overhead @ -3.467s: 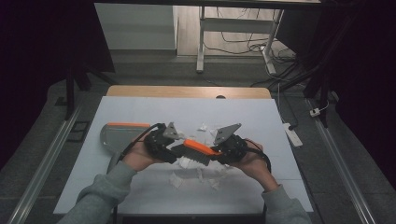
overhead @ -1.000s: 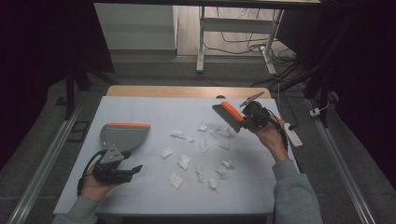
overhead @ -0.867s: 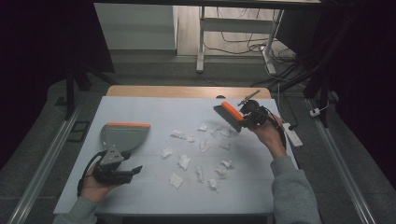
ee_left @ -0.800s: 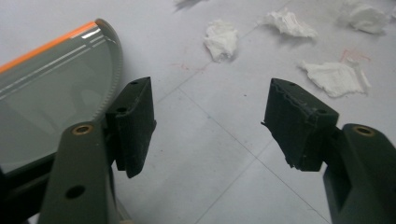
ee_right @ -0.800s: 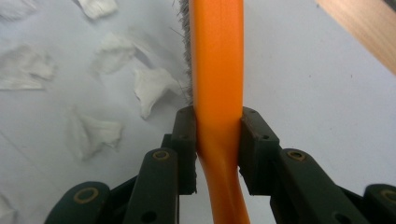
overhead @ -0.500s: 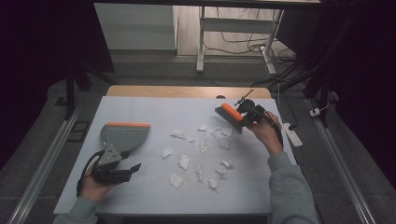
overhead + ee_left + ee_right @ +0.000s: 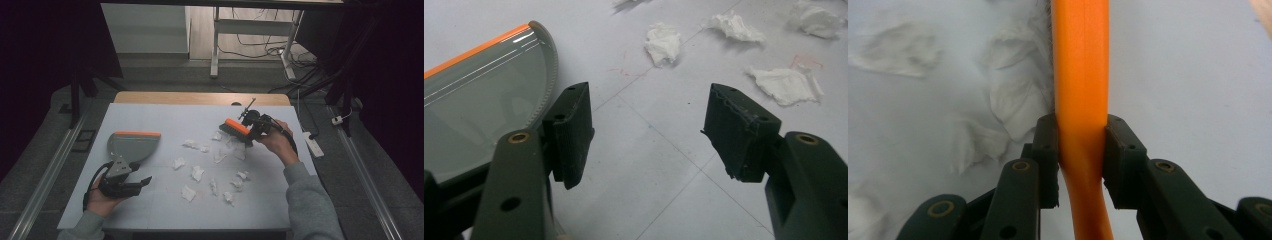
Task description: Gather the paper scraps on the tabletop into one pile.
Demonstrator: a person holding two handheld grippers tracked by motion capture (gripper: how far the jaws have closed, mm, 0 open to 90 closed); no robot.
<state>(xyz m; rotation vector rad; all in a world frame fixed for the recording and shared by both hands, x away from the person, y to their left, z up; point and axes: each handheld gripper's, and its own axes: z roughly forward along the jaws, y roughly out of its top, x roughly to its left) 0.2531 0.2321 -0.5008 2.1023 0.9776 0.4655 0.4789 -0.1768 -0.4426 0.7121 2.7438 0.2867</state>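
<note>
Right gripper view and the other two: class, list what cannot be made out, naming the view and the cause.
- Brush bristles, right gripper view: hidden behind its orange back.
- Paper scraps, right gripper view: blurred.
- Dustpan, left gripper view: cut off by the frame edge and the left tool.
- Right tool jaws, high view: too small and dark.

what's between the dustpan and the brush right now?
High view: scattered crumpled paper scraps on the table lie between the dustpan and the brush held in the right hand-held gripper.
</note>
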